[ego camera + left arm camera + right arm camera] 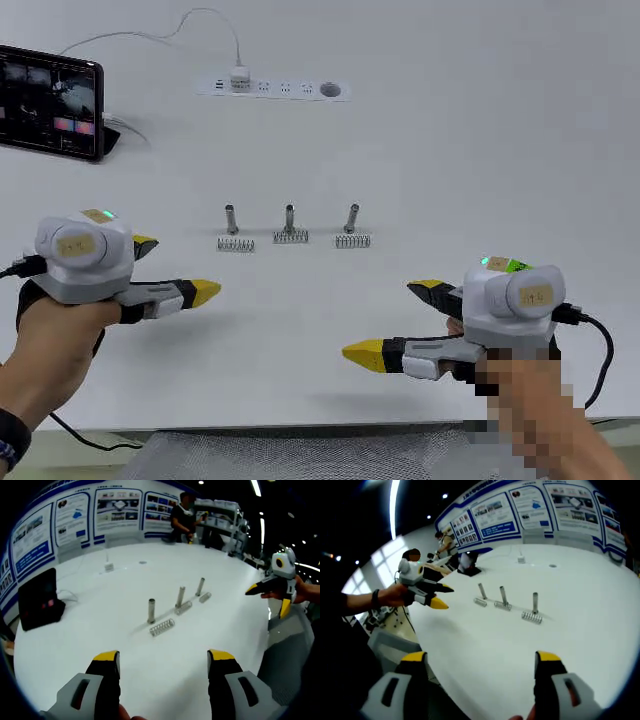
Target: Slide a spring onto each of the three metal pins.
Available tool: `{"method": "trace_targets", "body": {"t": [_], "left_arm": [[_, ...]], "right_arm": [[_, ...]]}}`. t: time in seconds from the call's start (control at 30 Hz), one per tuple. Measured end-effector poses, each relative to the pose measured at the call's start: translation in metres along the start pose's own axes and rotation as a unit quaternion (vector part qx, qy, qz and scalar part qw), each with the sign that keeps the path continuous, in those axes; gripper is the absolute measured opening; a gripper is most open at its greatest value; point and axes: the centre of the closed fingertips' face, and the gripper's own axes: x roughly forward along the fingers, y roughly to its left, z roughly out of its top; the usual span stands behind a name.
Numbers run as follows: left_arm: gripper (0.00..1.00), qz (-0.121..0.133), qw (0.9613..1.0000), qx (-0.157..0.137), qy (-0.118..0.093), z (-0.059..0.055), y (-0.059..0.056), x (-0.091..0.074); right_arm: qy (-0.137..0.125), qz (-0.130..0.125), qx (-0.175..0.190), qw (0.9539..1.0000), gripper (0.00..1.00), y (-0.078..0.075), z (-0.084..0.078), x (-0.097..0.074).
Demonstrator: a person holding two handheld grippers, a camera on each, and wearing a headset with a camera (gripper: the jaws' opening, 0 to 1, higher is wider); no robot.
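Left gripper (pixel 178 267), right gripper (pixel 392 320): yellow-tipped jaws wide apart, nothing held. Ahead of fingertips (pixel 205 290), three short coiled steel springs (pixel 291 237) lie flat on white bench (pixel 450 150), long axes crosswise. Just beyond, three upright grey metal pins (pixel 290 217). Left gripper looks nearer leftmost spring (pixel 236 244).

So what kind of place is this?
Probably a lab or demo hall. There's a big white workbench, poster boards along the wall behind it, and a tablet and a power strip on the bench.

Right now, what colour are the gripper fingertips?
Yellow fingertips, clearest in the left gripper view.
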Motion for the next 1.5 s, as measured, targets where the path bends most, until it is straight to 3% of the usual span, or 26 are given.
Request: {"method": "trace_targets", "body": {"t": [0.33, 0.83, 1.03, 1.2, 1.5], "left_arm": [[0.78, -0.015, 0.9996, 0.017, 0.015, -0.006, -0.008, 0.001], [0.78, -0.043, 0.9972, 0.054, 0.028, 0.005, -0.021, 0.019], [0.77, -0.053, 0.9950, 0.077, 0.036, 0.006, -0.024, 0.024], [0.76, -0.069, 0.9900, 0.111, 0.052, 0.004, -0.031, 0.029], [0.74, -0.080, 0.9845, 0.140, 0.069, 0.003, -0.034, 0.042]], "right_arm": [[0.001, 0.003, -0.001, 1.0000, 0.90, 0.001, 0.000, 0.002], [0.002, 0.001, -0.001, 1.0000, 0.90, 0.000, -0.003, -0.001], [0.004, 0.001, 0.001, 1.0000, 0.90, 0.000, -0.004, -0.001], [0.004, 0.004, -0.001, 1.0000, 0.90, 0.002, -0.001, 0.002], [0.005, 0.004, -0.006, 1.0000, 0.90, 0.001, 0.001, 0.000]]}}
